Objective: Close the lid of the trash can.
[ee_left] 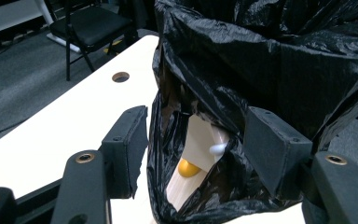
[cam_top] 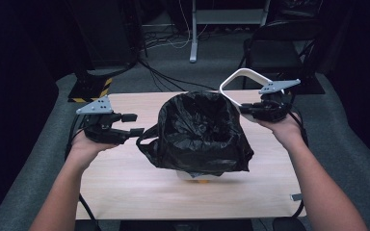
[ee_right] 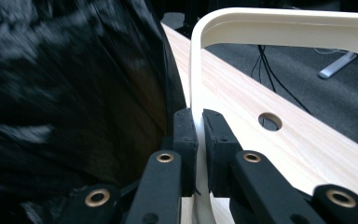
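Black bin bag (cam_top: pixel 200 132) lines a white bin, over table (cam_top: pixel 125 187) centre. Right gripper (ee_right: pixel 199 140) clenched on white frame (cam_top: pixel 243 77) at bag's far-right rim. Left gripper (cam_top: pixel 137 124) at bag's left, jaws straddling a plastic fold; grip unclear.

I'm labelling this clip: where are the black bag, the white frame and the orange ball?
black bag (cam_top: pixel 197 130), high view, its crumpled front.
white frame (ee_right: pixel 279 18), right gripper view, its top bar.
orange ball (ee_left: pixel 188 169), left gripper view, its visible face.
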Demonstrator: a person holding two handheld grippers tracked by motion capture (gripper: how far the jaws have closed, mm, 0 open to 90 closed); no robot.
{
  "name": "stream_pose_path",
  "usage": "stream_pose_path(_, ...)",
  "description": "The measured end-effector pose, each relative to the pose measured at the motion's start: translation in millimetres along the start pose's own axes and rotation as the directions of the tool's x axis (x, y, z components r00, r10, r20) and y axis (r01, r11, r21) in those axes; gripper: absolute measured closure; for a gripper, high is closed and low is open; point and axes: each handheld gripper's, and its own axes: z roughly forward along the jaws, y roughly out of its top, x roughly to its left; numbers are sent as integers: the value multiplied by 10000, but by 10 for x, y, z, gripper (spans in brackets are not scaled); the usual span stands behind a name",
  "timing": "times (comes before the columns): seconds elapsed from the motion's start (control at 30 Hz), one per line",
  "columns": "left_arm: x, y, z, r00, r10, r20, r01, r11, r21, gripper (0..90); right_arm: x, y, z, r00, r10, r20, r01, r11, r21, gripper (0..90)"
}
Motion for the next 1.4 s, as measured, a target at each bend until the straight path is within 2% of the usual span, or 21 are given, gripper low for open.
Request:
stream_pose_path(0.3, -81, 190, 69, 9989, 408, 212, -410, 9991, 123, 391, 83, 231, -218, 9995, -299, -129, 292, 9985, -467, 843)
stream_pose_path(0.47, -122, 242, 118, 9981, 521, 319, -527, 9984, 190, 390, 188, 329, -302, 9976, -612, -311, 592, 9964, -610, 842)
stream_pose_path(0.8, -172, 311, 212, 9961, 683, 562, -703, 9969, 361, 387, 412, 484, -398, 9885, -1296, -774, 1243, 9898, -698, 842)
stream_pose_path(0.97, -201, 361, 230, 9946, 820, 629, -846, 9957, 389, 387, 492, 553, -446, 9821, -1679, -848, 1621, 9842, -709, 843)
stream_pose_path(1.1, -217, 397, 228, 9940, 909, 614, -936, 9947, 434, 387, 596, 595, -464, 9703, -2009, -1349, 1901, 9778, -885, 842)
stream_pose_path(1.3, -205, 439, 199, 9942, 892, 596, -916, 9950, 393, 387, 868, 651, -404, 9430, -2617, -2057, 2469, 9644, -952, 842)
stream_pose_path(1.4, -191, 437, 197, 9939, 938, 580, -964, 9943, 451, 388, 988, 681, -377, 9253, -2876, -2471, 2686, 9572, -1079, 842)
